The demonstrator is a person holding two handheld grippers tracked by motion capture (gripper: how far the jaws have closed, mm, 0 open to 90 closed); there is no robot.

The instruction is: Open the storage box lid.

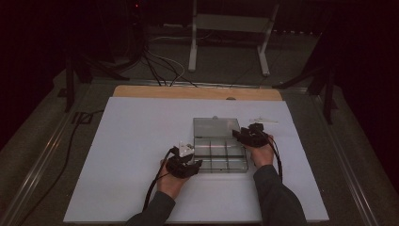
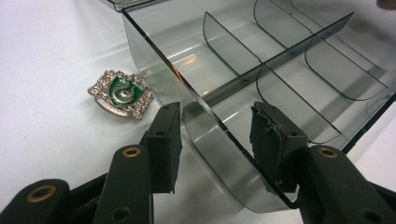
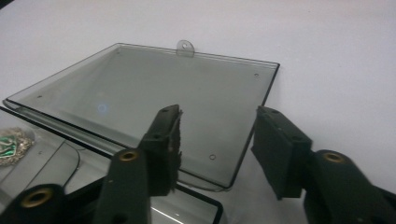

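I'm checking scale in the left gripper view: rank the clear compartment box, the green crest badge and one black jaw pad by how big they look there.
1. Clear compartment box, by far the largest.
2. Jaw pad, though it looks big because it sits nearest the camera.
3. Green crest badge, about alike with the pad; unsure.

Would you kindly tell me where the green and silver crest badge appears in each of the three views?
High view: too small and dim to make out.
Left gripper view: crest badge at left centre, on the white table beside the compartment box, outside its wall.
Right gripper view: at the far left edge, partly cut off, seen through the clear plastic.
Shared landmark: the compartment box, also in the high view.
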